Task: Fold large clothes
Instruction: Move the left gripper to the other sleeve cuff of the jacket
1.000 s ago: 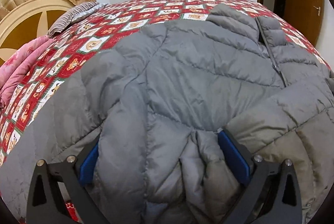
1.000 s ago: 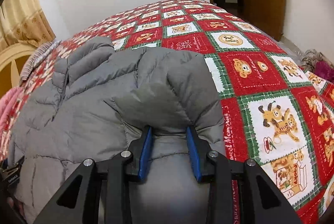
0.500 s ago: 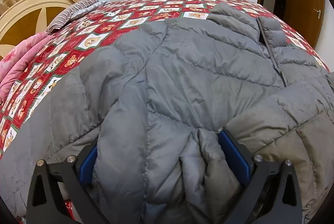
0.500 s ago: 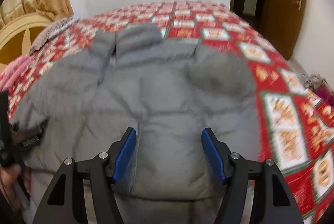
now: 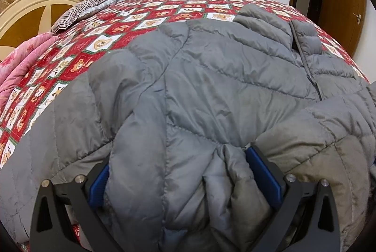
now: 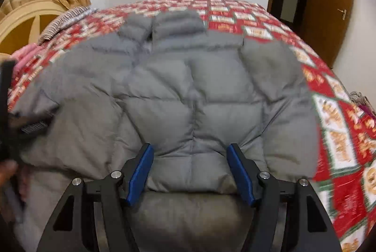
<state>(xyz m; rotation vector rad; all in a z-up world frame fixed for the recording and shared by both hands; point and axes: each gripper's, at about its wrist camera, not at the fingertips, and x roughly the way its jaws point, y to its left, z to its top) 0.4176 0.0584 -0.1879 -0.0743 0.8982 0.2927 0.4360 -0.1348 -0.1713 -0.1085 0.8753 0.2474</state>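
Grey puffer jacket [image 5: 211, 78] lies spread on the quilted bed [image 5: 150, 17], collar toward the far edge. My left gripper [image 5: 176, 176] clamps a bunched sleeve; my right gripper [image 6: 190, 172], jaws just opened wide, grips nothing. Sleeve-folding seems underway; next I need a fresh hold.

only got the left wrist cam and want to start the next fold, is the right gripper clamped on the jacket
Observer: No. The right gripper has just been opening its jaws. The grey jacket lies between the pads, but they are not pinching it.
Operator: does the jacket's right edge hang off the bed
Observer: No, the red patchwork quilt shows beyond that edge.
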